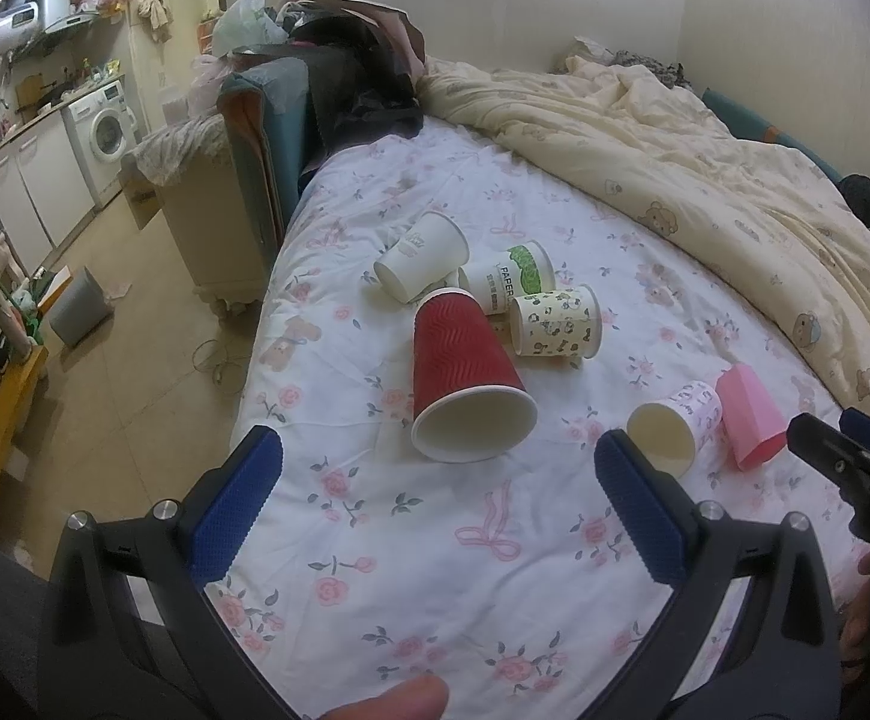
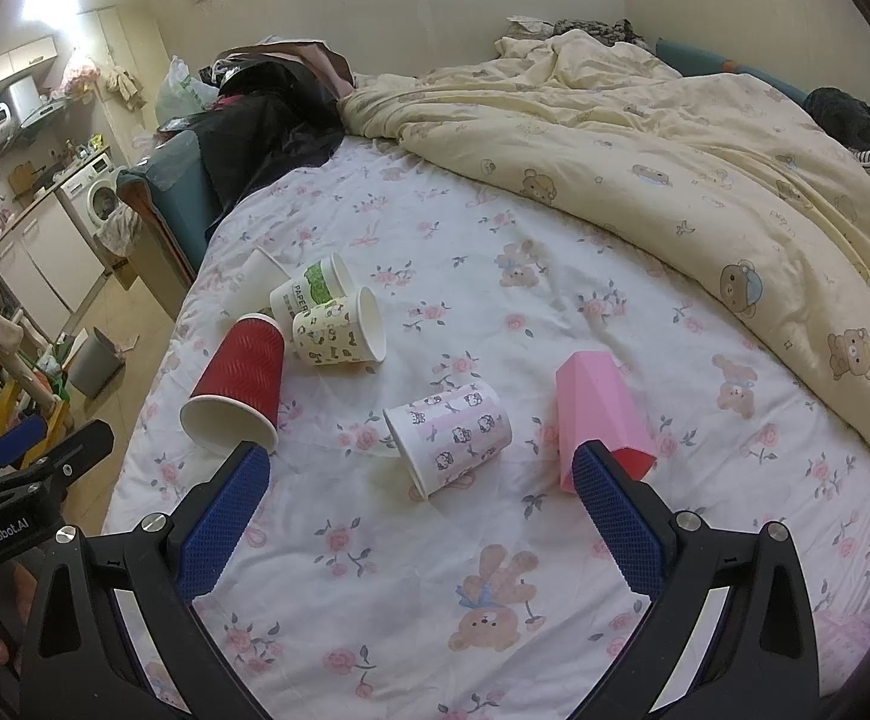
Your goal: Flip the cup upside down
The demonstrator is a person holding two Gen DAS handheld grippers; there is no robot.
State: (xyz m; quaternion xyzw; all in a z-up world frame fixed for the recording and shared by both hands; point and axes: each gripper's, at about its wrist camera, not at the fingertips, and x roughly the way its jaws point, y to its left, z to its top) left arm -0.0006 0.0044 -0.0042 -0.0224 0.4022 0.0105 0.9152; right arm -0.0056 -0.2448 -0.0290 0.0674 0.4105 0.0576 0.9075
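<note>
My left tool [image 1: 438,489] hangs wide open and empty over the flowered bed sheet [image 1: 435,570], the red ripple cup [image 1: 465,384] lying on its side just beyond, mouth toward me. My right tool [image 2: 420,495] is equally spread, gripping nothing, with the pink-striped kitten cup [image 2: 456,435] on its side between its pads and the pink plastic cup [image 2: 597,420] by the right pad. Three more paper cups [image 1: 555,321] lie tipped farther off.

The bed [image 2: 411,546] wears a white sheet printed with pink roses and bears. Six cups lie on their sides on it: a red ribbed cup [image 2: 237,387], a pink faceted cup [image 2: 600,414], a kitty-print cup [image 2: 453,432], a leopard-print cup [image 2: 339,333], a green-labelled cup [image 2: 309,291] and a white cup [image 1: 420,255]. A cream quilt [image 2: 705,168] is bunched along the far side.
</note>
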